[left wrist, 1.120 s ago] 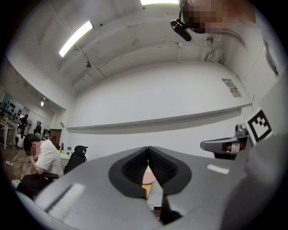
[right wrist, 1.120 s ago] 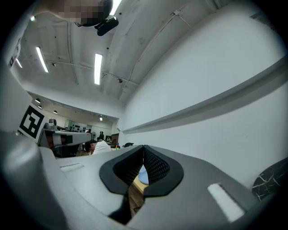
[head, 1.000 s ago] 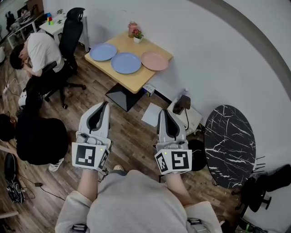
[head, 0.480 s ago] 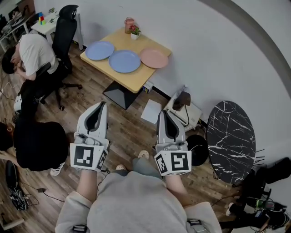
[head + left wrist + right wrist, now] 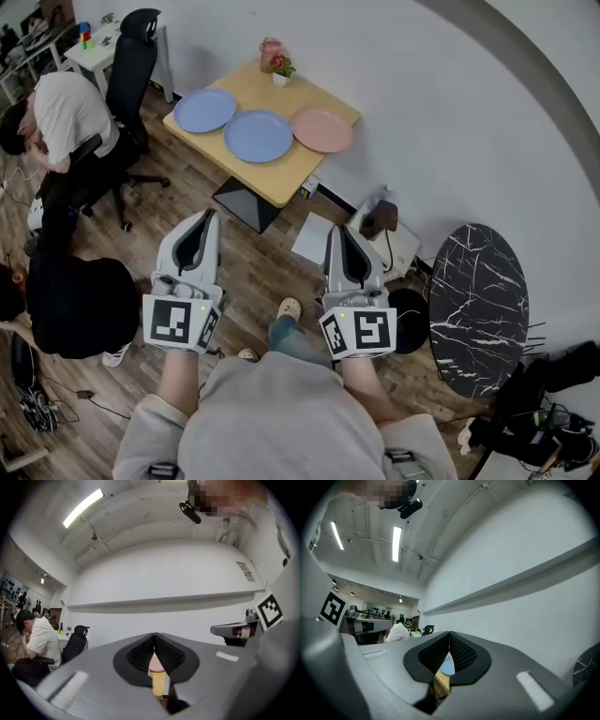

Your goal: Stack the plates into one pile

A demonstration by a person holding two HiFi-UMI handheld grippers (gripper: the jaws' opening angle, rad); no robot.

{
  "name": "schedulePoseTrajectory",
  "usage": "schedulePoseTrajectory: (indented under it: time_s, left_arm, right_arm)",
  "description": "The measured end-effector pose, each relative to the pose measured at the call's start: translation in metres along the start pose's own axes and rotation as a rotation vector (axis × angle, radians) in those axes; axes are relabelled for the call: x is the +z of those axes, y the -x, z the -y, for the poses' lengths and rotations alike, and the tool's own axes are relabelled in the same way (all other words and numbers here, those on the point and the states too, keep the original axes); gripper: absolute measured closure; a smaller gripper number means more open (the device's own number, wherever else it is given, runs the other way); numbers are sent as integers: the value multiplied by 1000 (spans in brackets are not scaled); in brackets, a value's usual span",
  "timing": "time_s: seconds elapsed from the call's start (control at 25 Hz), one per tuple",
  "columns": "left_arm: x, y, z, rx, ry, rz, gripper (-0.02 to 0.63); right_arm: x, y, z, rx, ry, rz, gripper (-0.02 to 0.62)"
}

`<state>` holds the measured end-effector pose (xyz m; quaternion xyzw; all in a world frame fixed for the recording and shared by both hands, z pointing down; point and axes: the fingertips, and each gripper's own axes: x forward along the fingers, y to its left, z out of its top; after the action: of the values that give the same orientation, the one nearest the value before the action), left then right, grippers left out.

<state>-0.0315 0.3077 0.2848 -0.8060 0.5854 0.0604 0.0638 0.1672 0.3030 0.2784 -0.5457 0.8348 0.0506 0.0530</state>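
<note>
Zero plates stacked so far, so the whole job is still ahead as far as I can tell.

Closest to me, the person has both tools held out low in front of them. The left gripper [image 5: 212,215] has its jaws pressed together with nothing pinched between them, and its own view shows the same thing [image 5: 153,635]. The right gripper [image 5: 335,230] is the same: tips squeezed tight, empty, touching nothing [image 5: 449,634]. Both hang over the wooden floor [image 5: 272,272], well apart from anything they'd need to grab.

Further out is the table [image 5: 274,178], and that's where all three plates sit, laid out in a row on top, none overlapping. There's the left blue plate [image 5: 204,110], the middle blue plate [image 5: 258,135] just beside it, then the pink plate [image 5: 322,128] nearest the wall. A little flower pot [image 5: 281,73] sits at the far edge.

My guess is they need to get closer and open a gripper before anything happens.
</note>
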Motion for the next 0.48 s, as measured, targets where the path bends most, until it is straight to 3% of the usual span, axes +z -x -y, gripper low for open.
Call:
schedulePoseTrajectory:
  time_s: [0.48]
  left_arm:
    - [1, -116, 8, 19, -14, 29, 547]
  right_arm:
    - [4, -89, 80, 36, -5, 33, 591]
